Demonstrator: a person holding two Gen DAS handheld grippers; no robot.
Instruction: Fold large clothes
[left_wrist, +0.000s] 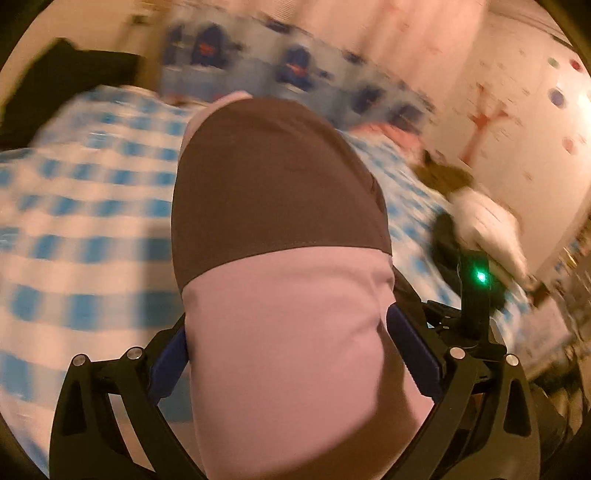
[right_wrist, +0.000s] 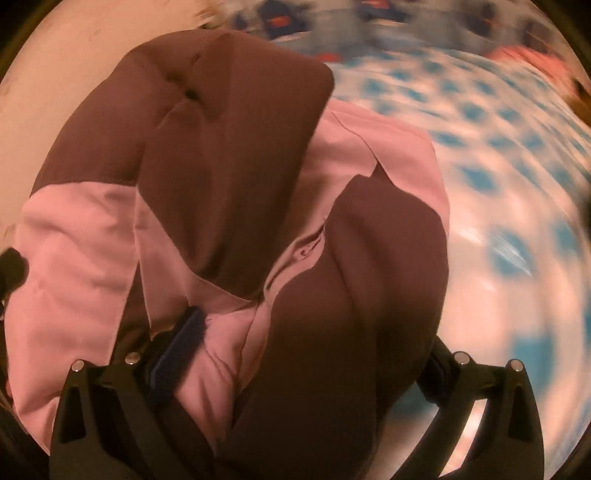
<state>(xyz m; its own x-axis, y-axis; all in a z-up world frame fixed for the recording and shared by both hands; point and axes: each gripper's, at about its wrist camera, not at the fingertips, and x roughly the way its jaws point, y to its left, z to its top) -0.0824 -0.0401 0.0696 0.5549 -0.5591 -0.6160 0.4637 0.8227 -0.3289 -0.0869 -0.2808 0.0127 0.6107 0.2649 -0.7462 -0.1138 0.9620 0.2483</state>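
**One garment, two grippers, both clamped on it**

One pink-and-brown jacket (left_wrist: 284, 258) is in play, plus one blue-and-white checked bedsheet (left_wrist: 85, 206) under it. Background is motion-blurred; one dark item (left_wrist: 55, 77) sits at the far left edge of the bed, and one white-and-dark heap (left_wrist: 476, 221) lies near the right wall.

Left gripper (left_wrist: 291, 343): jacket fabric is bunched between its blue pads (left_wrist: 413, 350), filling the gap, and bulges up and forward over the sheet. Jaws closed onto cloth, moderately wide because of the padding.

Right gripper (right_wrist: 295, 354): same jacket (right_wrist: 240, 206) is stuffed between its fingers, left blue pad (right_wrist: 173, 347) pressed into pink cloth, right pad mostly hidden under brown cloth. Gripping fabric.

Jacket looks puffy and smooth, pink panels alternating with dark brown ones along curved seams. Right wrist view shows several overlapping folds and a short placket or zip line near centre.
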